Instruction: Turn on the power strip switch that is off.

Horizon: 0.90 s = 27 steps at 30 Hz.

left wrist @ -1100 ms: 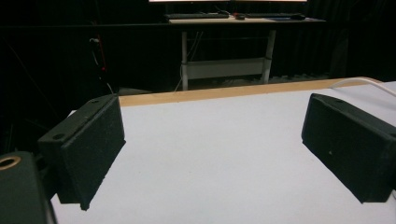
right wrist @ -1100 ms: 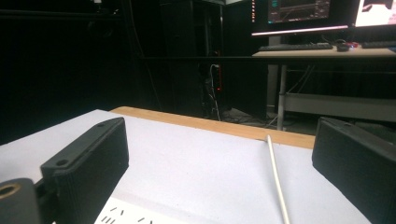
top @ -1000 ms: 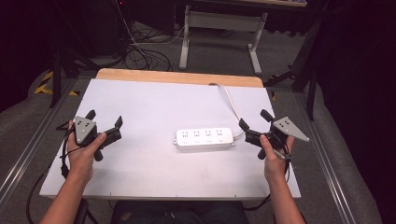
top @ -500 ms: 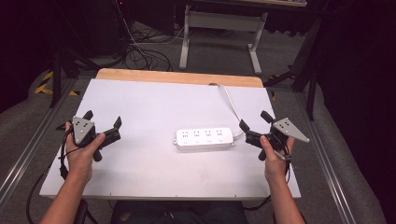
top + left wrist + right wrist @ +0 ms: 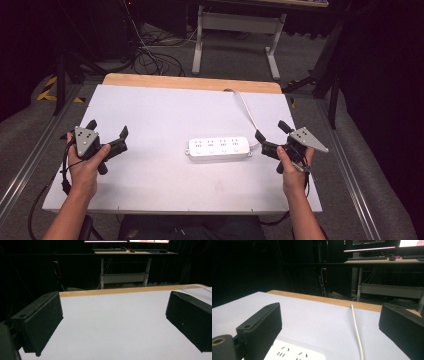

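A white power strip point(image 5: 219, 148) lies flat near the middle of the white table point(image 5: 165, 110), and its white cable point(image 5: 248, 110) runs back to the far edge. My left gripper point(image 5: 107, 131) is held at the table's left side, open, with bare tabletop between its jaws. My right gripper point(image 5: 271, 131) is at the right, just beside the strip's right end, open and empty. In the right gripper view the strip's corner point(image 5: 294, 353) lies low between the jaws, and the cable point(image 5: 357, 335) runs away past them.
A wooden strip point(image 5: 192, 82) edges the table's far side. Beyond it stand a desk frame point(image 5: 235, 25) and loose cables on the grey floor point(image 5: 150, 57). Metal rails point(image 5: 30, 160) run along both sides of the table.
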Tool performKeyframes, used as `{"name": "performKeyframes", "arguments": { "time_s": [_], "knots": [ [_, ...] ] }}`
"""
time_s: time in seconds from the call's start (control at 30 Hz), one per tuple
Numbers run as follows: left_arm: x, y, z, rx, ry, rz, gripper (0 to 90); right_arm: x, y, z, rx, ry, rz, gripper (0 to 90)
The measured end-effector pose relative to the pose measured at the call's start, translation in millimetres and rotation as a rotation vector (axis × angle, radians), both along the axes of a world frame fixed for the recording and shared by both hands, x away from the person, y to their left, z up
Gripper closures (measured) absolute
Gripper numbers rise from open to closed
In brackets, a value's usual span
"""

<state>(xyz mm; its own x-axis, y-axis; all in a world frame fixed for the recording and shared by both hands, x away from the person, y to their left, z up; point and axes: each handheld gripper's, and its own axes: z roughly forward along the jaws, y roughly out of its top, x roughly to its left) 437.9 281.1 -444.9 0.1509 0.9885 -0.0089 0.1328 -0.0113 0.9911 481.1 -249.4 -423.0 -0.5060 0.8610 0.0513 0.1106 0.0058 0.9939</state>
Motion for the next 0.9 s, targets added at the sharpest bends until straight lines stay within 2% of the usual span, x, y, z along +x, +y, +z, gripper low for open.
{"name": "performKeyframes", "arguments": {
  "time_s": [0.17, 0.2, 0.27, 0.3, 0.33, 0.37, 0.43, 0.5, 0.53, 0.57, 0.63, 0.73, 0.77, 0.8, 0.83, 0.87, 0.9],
  "knots": [
    [0.1, 0.2, -0.2, -0.004, 0.002, 0.001, 2.2, 1.6, 0.1, -2.7, -0.011, 0.019, -0.001, 5.3],
    [-0.1, 0.5, -0.2, -0.004, 0.002, 0.002, 2.5, 2.7, 1.0, -4.9, -0.025, 0.043, 0.0, 5.3],
    [-0.8, 1.2, -0.1, -0.008, -0.002, 0.005, 2.5, 3.2, 1.7, -6.2, -0.037, 0.06, 0.0, 5.5],
    [-1.4, 1.4, 0.1, -0.009, 0.0, 0.004, 2.4, 5.3, 2.5, -10.0, -0.081, 0.112, -0.024, 6.0],
    [-1.8, 1.4, 0.1, -0.009, 0.0, 0.004, 2.4, 5.3, 2.5, -10.0, -0.081, 0.112, -0.024, 6.0],
    [-2.1, 1.5, 0.0, -0.01, 0.0, 0.004, 2.5, 9.8, 1.6, -17.5, -0.112, 0.206, -0.027, 5.9],
    [-3.0, 2.1, 0.4, -0.006, -0.001, 0.005, 2.7, 15.6, -0.2, -28.5, -0.149, 0.334, -0.028, 7.0],
    [-3.4, 2.1, 0.3, -0.011, -0.003, 0.007, 2.7, 20.0, -2.0, -40.3, -0.184, 0.42, -0.018, 7.3],
    [-3.6, 2.1, 0.3, -0.013, -0.003, 0.006, 2.7, 20.0, -2.0, -40.3, -0.184, 0.42, -0.018, 7.3],
    [-3.8, 2.2, 0.3, -0.014, -0.003, 0.006, 2.7, 21.3, -2.3, -44.5, -0.224, 0.453, -0.02, 7.4],
    [-4.3, 2.4, 0.3, -0.013, 0.0, 0.004, 2.9, 24.0, -2.7, -51.7, -0.304, 0.482, -0.019, 7.3],
    [-5.4, 2.4, 0.3, -0.013, -0.002, 0.008, 3.1, 25.8, -3.8, -56.4, -0.305, 0.496, -0.013, 5.9],
    [-5.9, 2.4, 0.3, -0.014, -0.002, 0.007, 3.1, 27.0, -4.3, -60.7, -0.318, 0.514, -0.008, 5.0],
    [-6.2, 2.6, 0.2, -0.012, -0.004, 0.007, 3.1, 28.1, -4.3, -66.7, -0.335, 0.545, -0.007, 4.8],
    [-6.5, 2.8, 0.3, -0.011, -0.002, 0.007, 3.3, 26.8, -0.1, -74.0, -0.382, 0.554, 0.014, 0.1],
    [-6.6, 3.0, 0.2, -0.012, -0.002, 0.008, 3.3, 26.8, -0.1, -74.0, -0.382, 0.554, 0.014, 0.1],
    [-6.5, 3.1, 0.0, -0.012, -0.003, 0.008, 3.3, 26.4, 2.3, -74.1, -0.412, 0.548, 0.005, 0.1]
  ]
}}
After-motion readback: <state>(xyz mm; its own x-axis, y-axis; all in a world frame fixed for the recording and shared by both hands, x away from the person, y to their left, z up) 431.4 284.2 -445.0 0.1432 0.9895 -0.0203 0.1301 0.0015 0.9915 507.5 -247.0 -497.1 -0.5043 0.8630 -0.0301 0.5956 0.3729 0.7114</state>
